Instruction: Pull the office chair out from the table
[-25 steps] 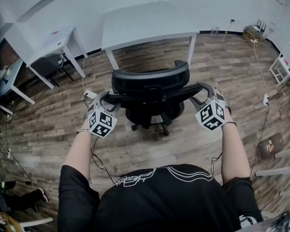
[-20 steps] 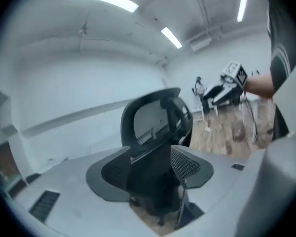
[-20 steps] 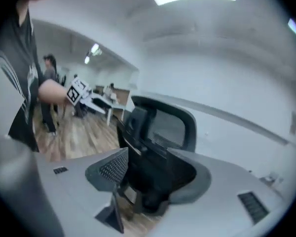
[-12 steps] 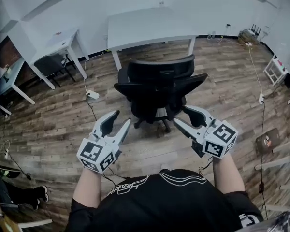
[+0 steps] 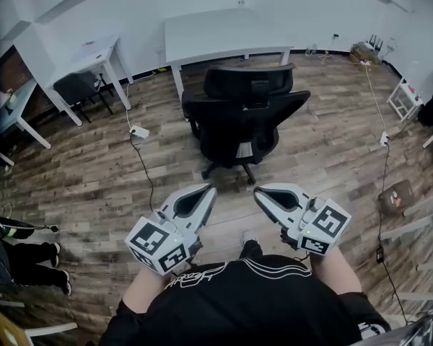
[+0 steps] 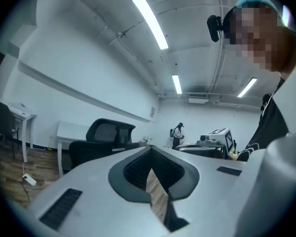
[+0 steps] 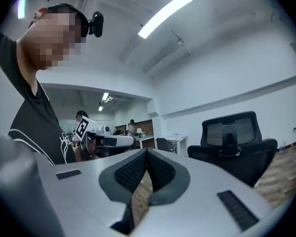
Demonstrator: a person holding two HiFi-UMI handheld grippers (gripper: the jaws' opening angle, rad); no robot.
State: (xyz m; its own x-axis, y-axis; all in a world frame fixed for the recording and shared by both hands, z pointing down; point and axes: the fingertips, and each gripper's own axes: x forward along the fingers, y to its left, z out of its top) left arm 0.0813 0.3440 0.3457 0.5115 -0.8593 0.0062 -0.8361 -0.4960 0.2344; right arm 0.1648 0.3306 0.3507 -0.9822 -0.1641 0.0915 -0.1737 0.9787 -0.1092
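Head view steeply down from above; both gripper views level (wide-angle); all share office chair [image 5: 242, 117].

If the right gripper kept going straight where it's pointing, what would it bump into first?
Probably nothing close. The right gripper, shut and empty, points just past the chair and into the open room. Depth is unclear, so it might brush the chair.

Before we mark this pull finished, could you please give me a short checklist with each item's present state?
1. Office chair clear of the table: ok, bare floor between them.
2. Chair upright on its wheels: ok.
3. Left gripper empty: ok, fingers just closed on nothing.
4. Right gripper empty: ok, fingers just closed on nothing.
5. Floor cable clear of the wheels: ok, it lies beside the chair.
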